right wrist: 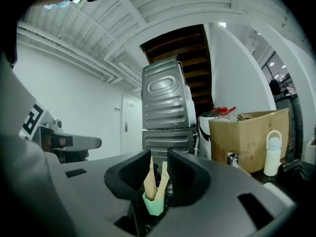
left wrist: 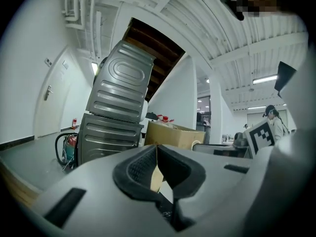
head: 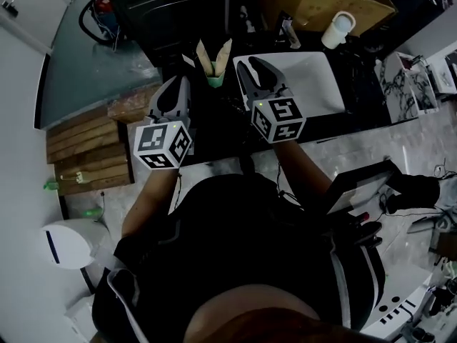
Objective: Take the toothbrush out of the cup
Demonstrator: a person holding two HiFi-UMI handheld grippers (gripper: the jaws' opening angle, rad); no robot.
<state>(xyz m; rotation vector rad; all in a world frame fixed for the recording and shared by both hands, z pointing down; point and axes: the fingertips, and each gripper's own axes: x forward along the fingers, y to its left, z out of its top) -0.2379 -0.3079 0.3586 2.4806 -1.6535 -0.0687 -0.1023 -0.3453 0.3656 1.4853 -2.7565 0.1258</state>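
Observation:
A small green cup [head: 214, 80] stands on the dark counter and holds two tan paper-wrapped toothbrushes [head: 209, 56] that splay out in a V. My right gripper [head: 248, 63] is just right of the cup with its jaws open and nothing between them. In the right gripper view the cup [right wrist: 154, 204] and the toothbrushes [right wrist: 150, 181] show ahead through the gap of that gripper [right wrist: 159, 163]. My left gripper [head: 180, 84] sits left of the cup, shut and empty. In the left gripper view its jaws [left wrist: 157, 152] meet, and a tan sliver of toothbrush [left wrist: 156, 178] shows beyond them.
A white basin [head: 314, 84] lies right of the cup. Behind it stand a cardboard box [head: 325, 0] and a white bottle [head: 338, 28]. A stacked grey washer [right wrist: 164, 107] rises at the back. A wooden pallet [head: 89, 148] lies to the left.

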